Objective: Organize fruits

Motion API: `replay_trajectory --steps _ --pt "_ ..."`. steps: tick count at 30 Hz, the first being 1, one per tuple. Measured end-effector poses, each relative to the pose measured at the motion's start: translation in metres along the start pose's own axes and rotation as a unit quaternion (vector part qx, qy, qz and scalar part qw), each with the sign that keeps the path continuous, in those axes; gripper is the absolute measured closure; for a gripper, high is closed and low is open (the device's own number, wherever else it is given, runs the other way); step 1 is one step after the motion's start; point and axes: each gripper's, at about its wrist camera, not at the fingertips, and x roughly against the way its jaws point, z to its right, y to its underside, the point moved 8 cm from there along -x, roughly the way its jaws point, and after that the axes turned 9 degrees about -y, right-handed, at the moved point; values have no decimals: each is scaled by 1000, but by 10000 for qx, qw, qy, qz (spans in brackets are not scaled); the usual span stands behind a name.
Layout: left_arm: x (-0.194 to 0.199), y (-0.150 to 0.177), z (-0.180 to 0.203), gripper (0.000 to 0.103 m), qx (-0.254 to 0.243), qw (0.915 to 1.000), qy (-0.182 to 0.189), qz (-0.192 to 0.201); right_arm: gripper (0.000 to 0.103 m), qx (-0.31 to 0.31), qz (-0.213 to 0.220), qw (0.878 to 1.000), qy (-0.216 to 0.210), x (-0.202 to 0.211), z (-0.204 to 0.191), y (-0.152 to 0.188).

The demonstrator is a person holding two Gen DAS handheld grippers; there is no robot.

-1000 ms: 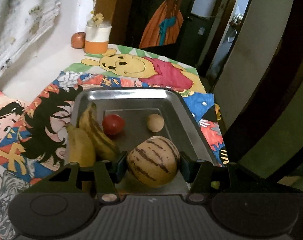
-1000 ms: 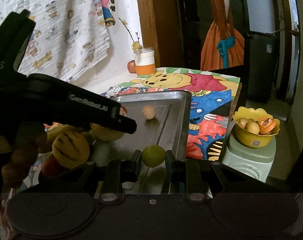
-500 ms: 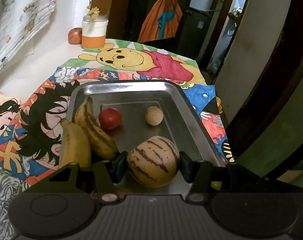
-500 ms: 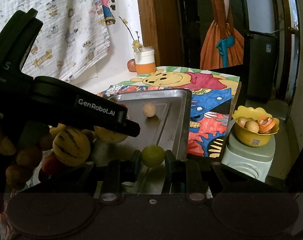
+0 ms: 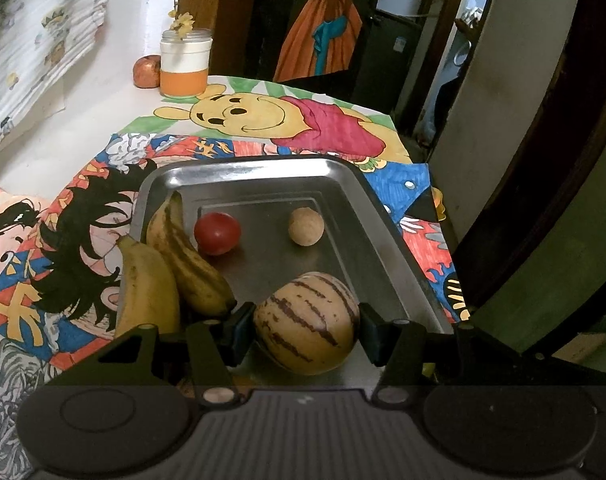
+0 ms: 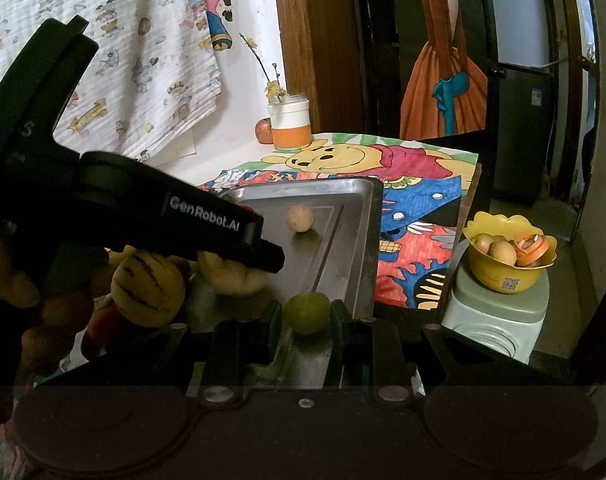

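A steel tray [image 5: 239, 168] lies on the cartoon cloth. In it are two bananas [image 5: 183, 256], a red tomato [image 5: 217, 233] and a small tan round fruit [image 5: 306, 226]. My left gripper [image 5: 305, 320] is shut on a yellow melon with brown stripes [image 5: 303, 340], held just above the tray's near end. In the right wrist view that melon [image 6: 147, 288] shows under the left gripper's black body [image 6: 223, 232]. My right gripper [image 6: 306, 316] is shut on a small green fruit [image 6: 306, 312] over the tray's near right corner [image 6: 363, 264].
A white and orange jar with a flower sprig [image 5: 186, 64] and an apple [image 5: 147, 72] stand at the table's far end. To the right of the table, a yellow bowl [image 6: 507, 276] of fruit sits on a grey-lidded container [image 6: 499, 312]. A doorway lies beyond.
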Motion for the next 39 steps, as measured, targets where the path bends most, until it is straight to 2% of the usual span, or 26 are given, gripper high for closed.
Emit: replay_trajectory --steps 4,15,20,26,32,34,39 --pt "1 -1 -1 44 188 9997 129 -15 71 14 17 10000 1 2 -2 2" --pt "11 -1 -3 40 296 9995 120 42 61 26 102 9999 -6 16 -8 5" --pt "22 -3 -5 32 377 9991 140 162 54 -19 165 9999 6 23 -10 5" --pt "44 -2 -14 16 540 9977 68 403 40 -126 270 9996 -18 32 -16 6" --pt "74 6 -34 2 815 9938 -114 748 19 -184 388 9990 -101 45 -29 7" --pt "85 10 -43 1 893 9916 -250 904 12 -214 427 9988 -115 49 -33 8" --pt "111 29 -67 0 1045 9857 -561 1196 3 -217 513 9984 -138 60 -47 11"
